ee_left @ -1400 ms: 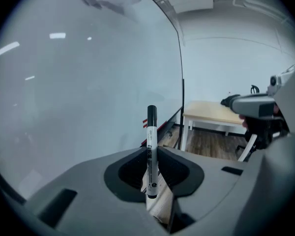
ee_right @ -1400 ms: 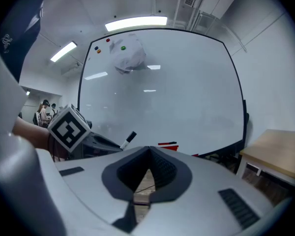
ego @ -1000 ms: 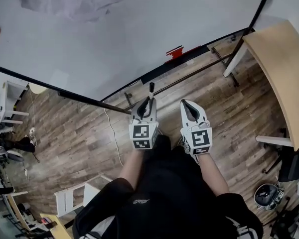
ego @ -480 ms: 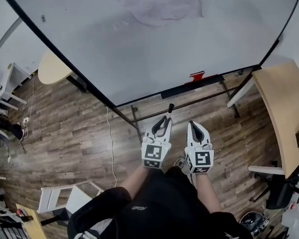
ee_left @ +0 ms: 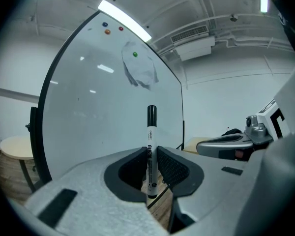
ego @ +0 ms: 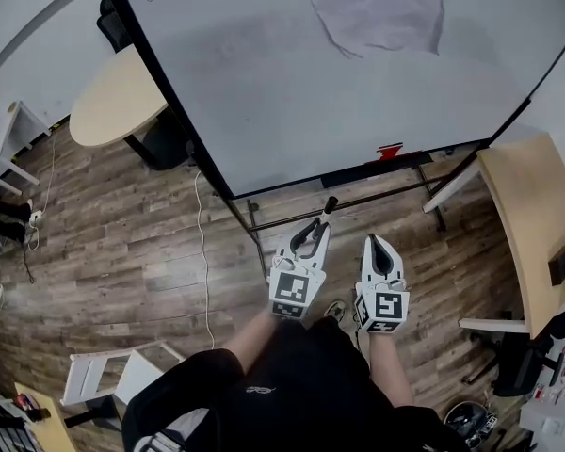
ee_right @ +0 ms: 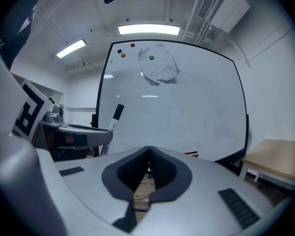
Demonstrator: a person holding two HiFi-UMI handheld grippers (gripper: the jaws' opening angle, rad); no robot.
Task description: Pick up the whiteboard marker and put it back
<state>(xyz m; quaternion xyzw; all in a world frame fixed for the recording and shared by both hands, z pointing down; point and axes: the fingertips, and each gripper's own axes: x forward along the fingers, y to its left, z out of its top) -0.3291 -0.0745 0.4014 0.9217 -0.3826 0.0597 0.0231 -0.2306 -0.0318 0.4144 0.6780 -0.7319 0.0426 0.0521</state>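
My left gripper [ego: 311,235] [ee_left: 151,157] is shut on the whiteboard marker [ee_left: 151,146], a white pen with a black cap that stands upright between the jaws. In the head view the marker [ego: 328,209] points toward the whiteboard's tray [ego: 367,170]. From the right gripper view the marker [ee_right: 115,117] shows at the left, held by the other gripper. My right gripper [ego: 379,252] [ee_right: 148,167] is shut with nothing in it, beside the left one. A red object [ego: 389,151] lies on the tray.
A large standing whiteboard [ego: 311,73] fills the front, with a pale cloth [ego: 381,8] stuck on it and small magnets [ee_right: 132,50] near its top. A light wood table [ego: 532,224] stands at the right, a round one [ego: 113,97] at the left. A cable [ego: 203,252] runs over the floor.
The head view has swung, so the whiteboard now stands more upright and centred. Both grippers stay side by side, the left still holding the marker, slightly nearer the tray.
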